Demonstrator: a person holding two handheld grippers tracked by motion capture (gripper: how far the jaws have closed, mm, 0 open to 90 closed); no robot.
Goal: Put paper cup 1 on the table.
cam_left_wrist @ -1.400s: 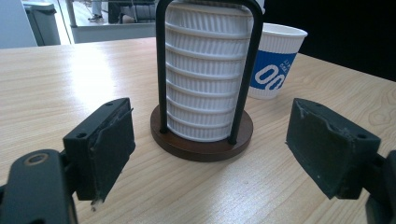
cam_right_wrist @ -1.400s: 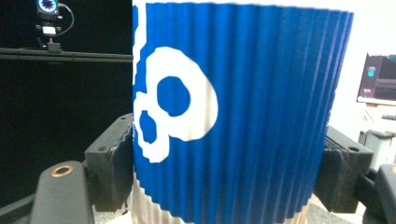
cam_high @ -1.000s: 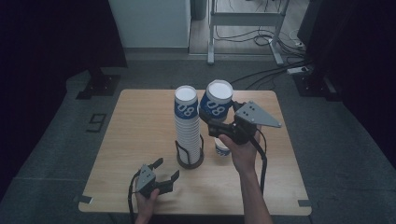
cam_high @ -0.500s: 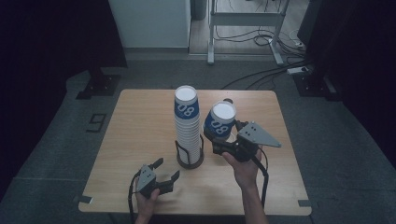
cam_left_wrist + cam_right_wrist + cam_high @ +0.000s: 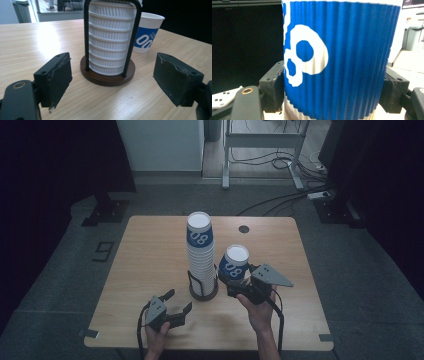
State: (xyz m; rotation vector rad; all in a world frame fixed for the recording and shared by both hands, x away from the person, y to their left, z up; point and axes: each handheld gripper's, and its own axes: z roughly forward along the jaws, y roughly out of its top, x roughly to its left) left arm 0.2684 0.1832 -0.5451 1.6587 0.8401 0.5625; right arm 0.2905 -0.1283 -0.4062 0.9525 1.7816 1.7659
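Right gripper (image 5: 235,285) is clamped on a blue-and-white ribbed paper cup (image 5: 234,264), its black pads pressed to both sides of the corrugated wall, and the cup seems to sit on or just above the pale wooden table (image 5: 145,255), just right of the holder. Left gripper (image 5: 176,304) rests at the near edge with jaws spread wide and empty. Between them a tall stack of matching white ribbed paper cups (image 5: 200,251) stands nested inside a black wire holder with a round dark-wood base (image 5: 107,75).
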